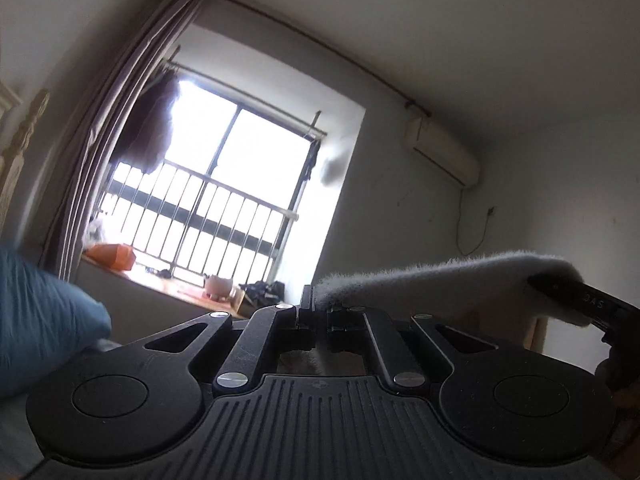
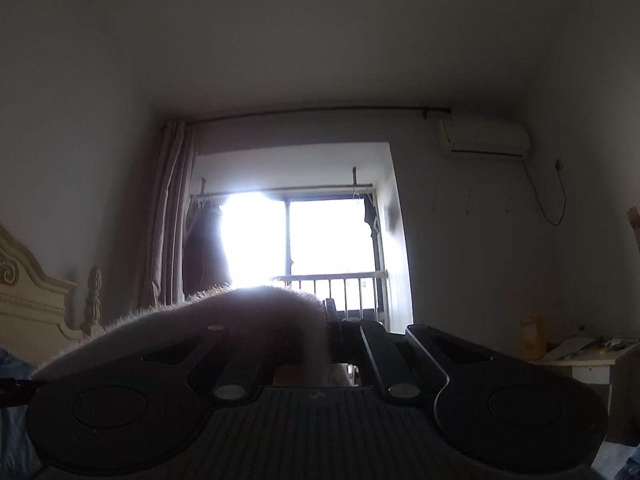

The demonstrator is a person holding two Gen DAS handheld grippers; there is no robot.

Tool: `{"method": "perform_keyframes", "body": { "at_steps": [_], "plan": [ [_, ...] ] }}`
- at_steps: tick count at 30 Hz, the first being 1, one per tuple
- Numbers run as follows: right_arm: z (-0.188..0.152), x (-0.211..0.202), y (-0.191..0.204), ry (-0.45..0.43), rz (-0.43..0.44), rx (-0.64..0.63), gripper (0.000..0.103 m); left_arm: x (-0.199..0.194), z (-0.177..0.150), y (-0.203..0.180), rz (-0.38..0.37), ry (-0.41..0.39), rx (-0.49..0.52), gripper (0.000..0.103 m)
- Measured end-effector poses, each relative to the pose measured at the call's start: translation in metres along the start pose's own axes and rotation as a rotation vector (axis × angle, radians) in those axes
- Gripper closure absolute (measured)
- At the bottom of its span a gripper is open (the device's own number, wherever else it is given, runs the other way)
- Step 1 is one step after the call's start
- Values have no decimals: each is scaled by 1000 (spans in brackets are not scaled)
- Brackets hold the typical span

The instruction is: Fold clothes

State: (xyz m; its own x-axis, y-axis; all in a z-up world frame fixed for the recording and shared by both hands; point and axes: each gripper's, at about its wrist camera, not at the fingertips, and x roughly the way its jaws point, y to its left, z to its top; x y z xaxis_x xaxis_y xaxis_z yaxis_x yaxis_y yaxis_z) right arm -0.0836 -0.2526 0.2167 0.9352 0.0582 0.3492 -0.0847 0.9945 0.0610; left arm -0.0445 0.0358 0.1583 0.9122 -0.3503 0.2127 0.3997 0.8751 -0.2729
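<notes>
Clearly both grippers are up in the air, aimed at the window (image 1: 224,184), with a fuzzy white garment (image 1: 448,280) strung between them.

From the left wrist, the left gripper (image 1: 318,312) has its jaws closed on one end of the garment, pinched right at the tips. The cloth runs off rightward, its long axis roughly level, to the right gripper (image 1: 576,300), which clamps the far end. A blue sleeve (image 1: 44,312) sits at the left edge.

From the right wrist, the right gripper (image 2: 326,320) is closed on the garment (image 2: 200,320), which drapes leftward over its left finger. I'd guess the next move needs both ends kept taut and level; neither hand looks nearer.
</notes>
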Motion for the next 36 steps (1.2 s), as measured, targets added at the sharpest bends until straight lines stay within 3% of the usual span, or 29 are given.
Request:
{"method": "perform_keyframes", "body": {
  "at_steps": [7, 13, 21, 29, 36],
  "plan": [
    [60, -38, 8, -196, 12, -37, 99, -15, 47, -28, -61, -133, 65, 100],
    [96, -72, 11, -341, 40, -58, 99, -35, 68, -44, -120, -235, 105, 100],
    [126, -91, 5, -440, 62, -60, 99, -22, 83, -52, -177, -268, 103, 100],
    [65, -30, -20, -299, -1, -60, 99, 41, 24, -23, -115, -161, 108, 100],
    [-21, 77, -41, -105, -48, -74, 99, 153, -32, 19, -9, -16, 90, 100]
  ]
}}
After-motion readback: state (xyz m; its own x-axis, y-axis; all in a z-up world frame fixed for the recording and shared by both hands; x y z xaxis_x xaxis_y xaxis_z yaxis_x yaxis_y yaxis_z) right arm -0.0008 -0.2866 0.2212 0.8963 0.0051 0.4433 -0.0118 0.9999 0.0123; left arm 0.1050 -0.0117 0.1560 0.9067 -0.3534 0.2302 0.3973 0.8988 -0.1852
